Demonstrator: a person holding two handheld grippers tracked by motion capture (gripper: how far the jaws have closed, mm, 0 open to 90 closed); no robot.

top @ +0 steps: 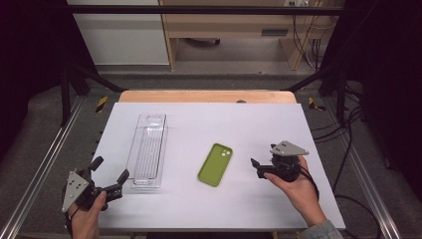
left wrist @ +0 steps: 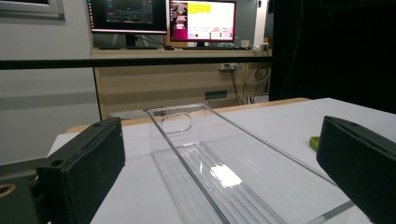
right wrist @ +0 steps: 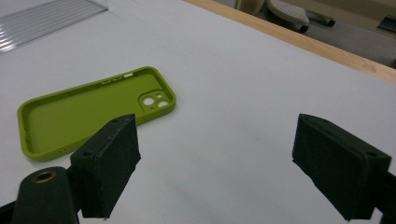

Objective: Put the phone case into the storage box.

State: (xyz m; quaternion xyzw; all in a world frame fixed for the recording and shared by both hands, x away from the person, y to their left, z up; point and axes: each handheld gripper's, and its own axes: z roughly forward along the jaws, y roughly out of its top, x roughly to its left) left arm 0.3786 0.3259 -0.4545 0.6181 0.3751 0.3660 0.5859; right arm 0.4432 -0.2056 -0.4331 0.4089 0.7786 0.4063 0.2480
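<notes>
A lime-green phone case (top: 215, 164) lies hollow side up on the white tabletop (top: 249, 129), right of centre. In the right gripper view the case (right wrist: 93, 112) is ahead and to the left of the jaws. My right gripper (top: 256, 168) (right wrist: 217, 140), held in a hand, hovers just right of the case, pointing at it, open with nothing between its pads. A long clear plastic tray (top: 148, 149) (left wrist: 219, 172) lies empty on the left half of the table. My left gripper (top: 110, 168) (left wrist: 222, 140) rests open at the front left corner, aimed along the tray; a sliver of the case (left wrist: 314, 141) shows past its right jaw.
The table's wooden far edge (top: 206, 96) borders the white sheet. Metal frame rails (top: 45, 164) run along both sides, with cables (top: 348, 129) on the floor at the right. Monitors (left wrist: 201, 21) stand on a bench beyond the table.
</notes>
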